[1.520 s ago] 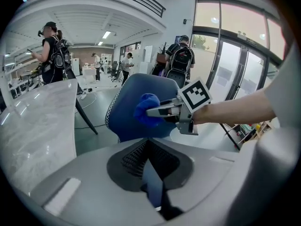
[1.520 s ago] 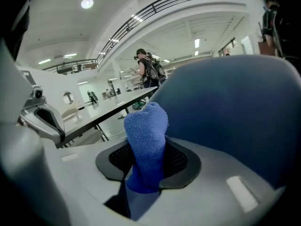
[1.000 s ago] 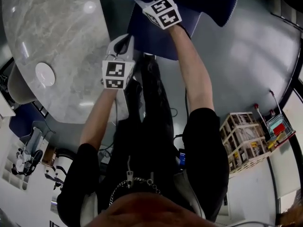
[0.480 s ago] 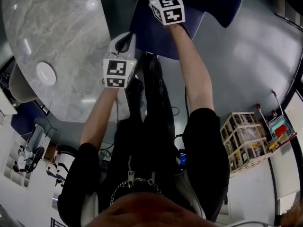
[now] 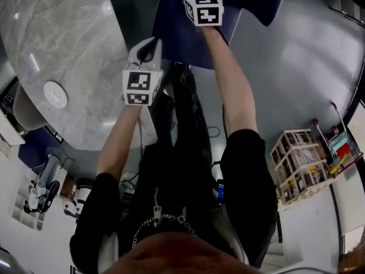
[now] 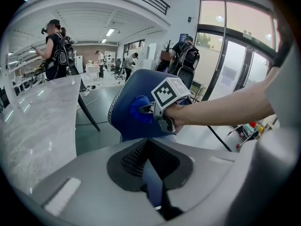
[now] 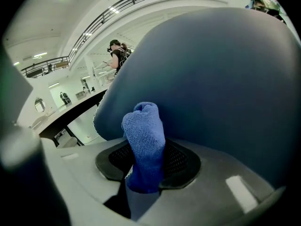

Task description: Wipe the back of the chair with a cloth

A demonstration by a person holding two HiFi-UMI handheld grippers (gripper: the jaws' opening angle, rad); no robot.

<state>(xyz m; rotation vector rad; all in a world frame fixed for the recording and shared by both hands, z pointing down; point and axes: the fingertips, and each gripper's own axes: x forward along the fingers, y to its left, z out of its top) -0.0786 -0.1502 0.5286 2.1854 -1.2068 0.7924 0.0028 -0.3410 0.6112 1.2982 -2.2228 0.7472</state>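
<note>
- At the chair back [image 7: 225,79], the right gripper [image 7: 141,187] has its jaws clamped on a blue cloth [image 7: 145,140]. The cloth's bunched tip sits against the upholstery.
- Off to the side, near the marble table [image 6: 33,121], the left gripper [image 6: 155,192] has its jaws closed together on nothing.
- Only a small wad sticks out, so a hard stroke could probably tug the cloth free or scrape plastic on the fabric.
- Nothing braces the chair, so a push might shove it away.
- Only the left gripper view shows the cloth meeting the chair from the side. The head view crops that contact at its top edge.
</note>
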